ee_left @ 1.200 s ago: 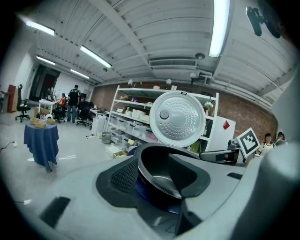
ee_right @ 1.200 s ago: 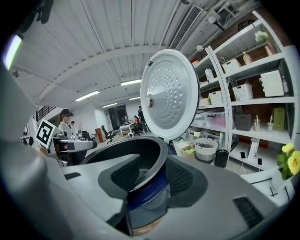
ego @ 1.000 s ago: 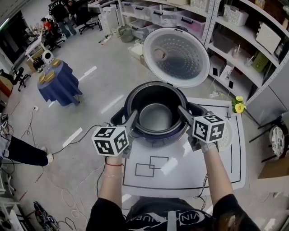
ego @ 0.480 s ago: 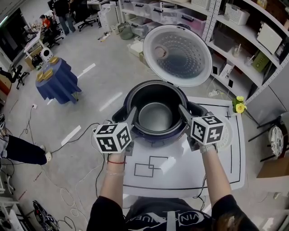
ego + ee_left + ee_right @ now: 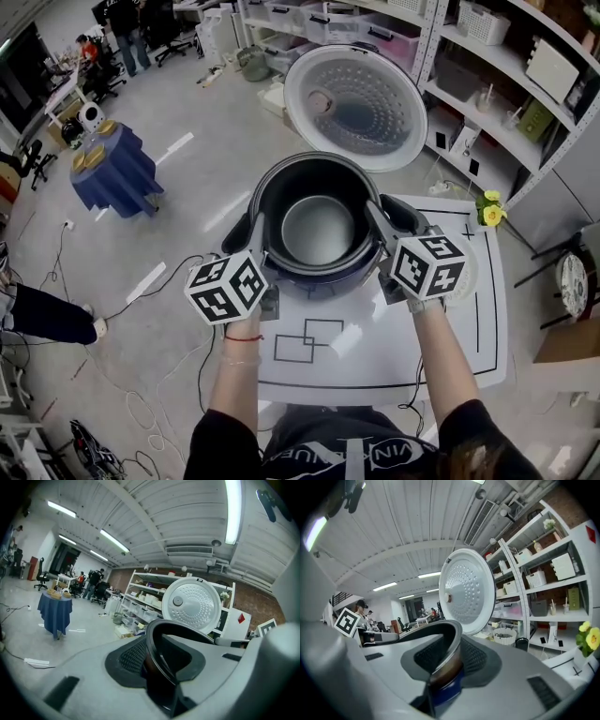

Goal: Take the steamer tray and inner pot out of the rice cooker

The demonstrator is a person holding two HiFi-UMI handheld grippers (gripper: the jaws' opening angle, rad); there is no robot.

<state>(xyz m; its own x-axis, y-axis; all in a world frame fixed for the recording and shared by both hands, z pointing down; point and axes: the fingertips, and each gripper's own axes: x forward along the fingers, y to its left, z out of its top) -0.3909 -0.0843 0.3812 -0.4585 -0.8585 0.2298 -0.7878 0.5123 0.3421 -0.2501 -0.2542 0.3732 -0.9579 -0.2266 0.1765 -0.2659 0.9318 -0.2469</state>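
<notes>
Since the inner pot [image 5: 319,228] sits deep in the rice cooker [image 5: 312,284] on the desk [image 5: 375,361], I set the left gripper [image 5: 255,236] and right gripper [image 5: 374,223] on opposite sides. Their jaws have just been closing and now pinch its rim, so that it should lift level.

Pale floor [image 5: 217,176], shelving [image 5: 495,120], blue-draped table [image 5: 122,176]

Place: I work in a lab workshop.
Storage: shelves [image 5: 487,70] of bins [image 5: 330,26].
Floor: loose cables [image 5: 150,292], office chairs [image 5: 39,157].
</notes>
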